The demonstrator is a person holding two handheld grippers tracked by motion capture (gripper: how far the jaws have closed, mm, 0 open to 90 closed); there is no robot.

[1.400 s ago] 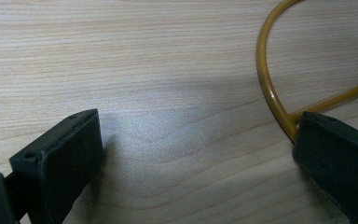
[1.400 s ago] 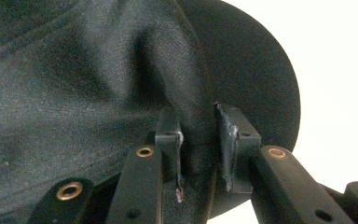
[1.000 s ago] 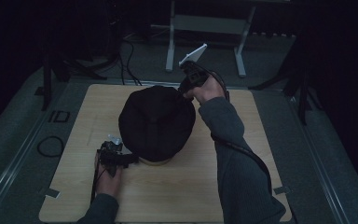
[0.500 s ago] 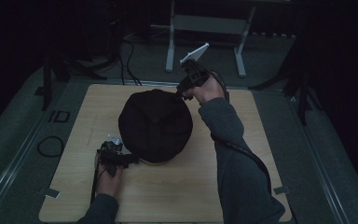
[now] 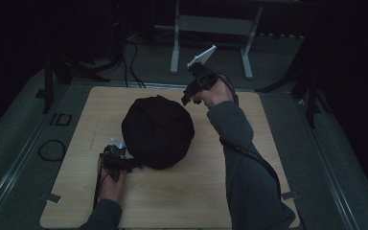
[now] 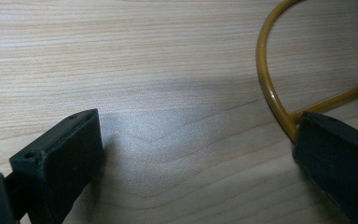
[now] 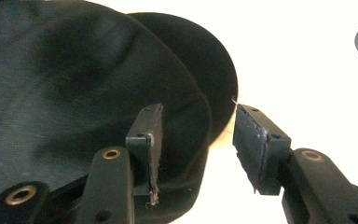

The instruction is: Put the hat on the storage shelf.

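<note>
Two grippers work on one black cap in the middle of the tabletop. Near the person, the left gripper lies flat beside the cap's near-left edge, fingers wide apart, holding nothing. Farther off, the right gripper hangs just above the cap's far-right edge. Its fingers have just been opening, about halfway, with the cap's rim between them but loose. Bare wood lies all around.

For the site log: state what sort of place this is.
Probably a dim recording studio or lab: a lone wooden table on grey carpet, metal stand legs behind it, and loose cables on the floor.
</note>
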